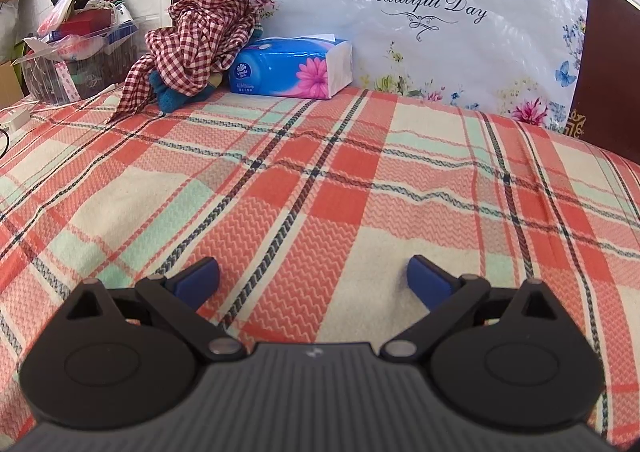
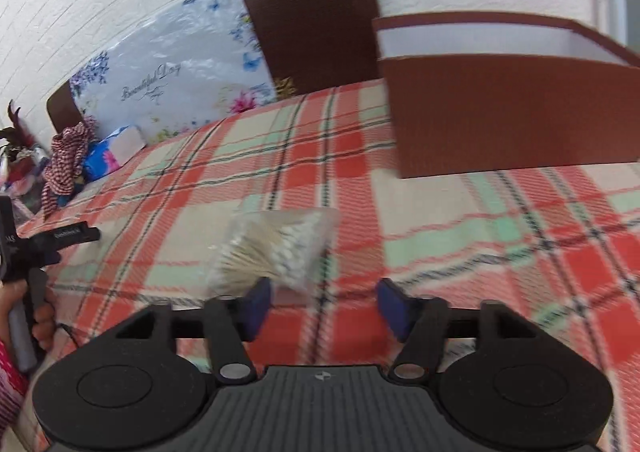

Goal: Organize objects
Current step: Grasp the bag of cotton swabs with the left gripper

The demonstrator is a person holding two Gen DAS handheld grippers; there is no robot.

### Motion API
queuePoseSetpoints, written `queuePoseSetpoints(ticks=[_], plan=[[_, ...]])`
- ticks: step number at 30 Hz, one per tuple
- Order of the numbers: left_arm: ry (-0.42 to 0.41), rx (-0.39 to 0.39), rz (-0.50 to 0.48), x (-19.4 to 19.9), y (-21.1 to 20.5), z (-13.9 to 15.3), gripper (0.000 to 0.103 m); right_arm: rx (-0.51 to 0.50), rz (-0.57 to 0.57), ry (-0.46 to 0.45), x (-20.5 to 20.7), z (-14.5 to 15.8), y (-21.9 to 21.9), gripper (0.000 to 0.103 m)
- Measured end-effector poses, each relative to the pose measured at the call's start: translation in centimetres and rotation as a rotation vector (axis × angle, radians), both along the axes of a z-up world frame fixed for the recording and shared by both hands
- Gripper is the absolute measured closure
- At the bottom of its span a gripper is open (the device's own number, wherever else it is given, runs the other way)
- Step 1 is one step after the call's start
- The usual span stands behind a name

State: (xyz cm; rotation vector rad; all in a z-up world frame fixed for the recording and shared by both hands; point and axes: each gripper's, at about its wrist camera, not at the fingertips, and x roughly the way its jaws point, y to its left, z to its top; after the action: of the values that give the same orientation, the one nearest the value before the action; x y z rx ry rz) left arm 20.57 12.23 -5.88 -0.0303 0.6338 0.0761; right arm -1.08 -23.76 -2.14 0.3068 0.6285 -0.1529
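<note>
A clear bag of cotton swabs (image 2: pixel 276 248) lies on the plaid bedspread (image 2: pixel 224 180), just ahead of my right gripper (image 2: pixel 320 304) and slightly left of its gap. The right gripper is open and empty. A brown cardboard box (image 2: pixel 516 112) with an open top stands on the bed to the far right. My left gripper (image 1: pixel 312 278) is open and empty over bare bedspread (image 1: pixel 320 180). A blue tissue pack (image 1: pixel 290 68) and a red checked cloth (image 1: pixel 200 40) over a blue plush thing lie at the bed's far left. The left gripper also shows in the right wrist view (image 2: pixel 80 234).
A floral "Beautiful Day" pillow bag (image 1: pixel 420 20) leans on the dark headboard (image 2: pixel 312 16). A clear bin of clutter (image 1: pixel 76 52) stands off the bed's left corner. A white charger (image 1: pixel 16 120) lies at the left edge.
</note>
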Motion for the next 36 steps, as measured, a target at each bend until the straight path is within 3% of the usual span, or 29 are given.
queuePoseSetpoints(ticks=[8,9,14,18,21,25,29,31,32,33,34,35,36], plan=[[0.052,0.015,0.023,0.0,-0.4,0.5,0.001,-0.079,0.012,-0.018,-2.7,-0.4,-0.5,0.039],[0.070,-0.017,0.022,-0.4,-0.7,0.9,0.001,-0.078,0.014,-0.018,-2.9,-0.5,-0.6,0.039],[0.075,-0.216,-0.230,-4.7,-6.0,2.9,0.008,-0.099,0.046,-0.022,-3.6,-0.9,-0.9,0.035],[0.109,-0.296,-0.468,-7.1,-12.3,4.2,0.009,-0.111,0.085,-0.042,-3.5,-0.5,-0.5,0.034],[0.128,-0.295,-0.608,-8.5,-16.5,4.6,0.009,-0.138,0.117,-0.056,-3.1,0.0,-0.2,0.033],[0.174,-0.249,-0.642,-9.0,-19.5,3.7,0.008,-0.158,0.148,-0.074,-1.8,0.5,0.0,0.032],[0.280,-0.356,-0.631,-7.7,-19.2,2.3,0.007,-0.159,0.186,-0.062,0.3,0.3,0.3,0.031],[0.312,-0.372,-0.631,-7.4,-19.6,1.5,0.008,-0.150,0.209,-0.044,1.7,-0.1,0.6,0.031],[0.295,-0.361,-0.635,-7.7,-19.9,1.4,0.009,-0.140,0.220,-0.034,2.6,-0.4,0.8,0.031],[0.288,-0.344,-0.648,-7.9,-20.4,1.3,0.020,-0.129,0.228,-0.025,3.3,-0.7,0.9,0.033],[0.290,-0.326,-0.668,-8.0,-21.0,1.3,0.028,-0.115,0.241,-0.015,3.9,-1.0,0.9,0.041],[0.297,-0.322,-0.690,-8.2,-21.3,1.3,0.046,-0.105,0.256,-0.014,4.2,-1.2,1.0,0.049],[0.311,-0.326,-0.699,-8.3,-21.7,1.4,0.049,-0.110,0.263,-0.022,4.3,-1.1,1.3,0.055]])
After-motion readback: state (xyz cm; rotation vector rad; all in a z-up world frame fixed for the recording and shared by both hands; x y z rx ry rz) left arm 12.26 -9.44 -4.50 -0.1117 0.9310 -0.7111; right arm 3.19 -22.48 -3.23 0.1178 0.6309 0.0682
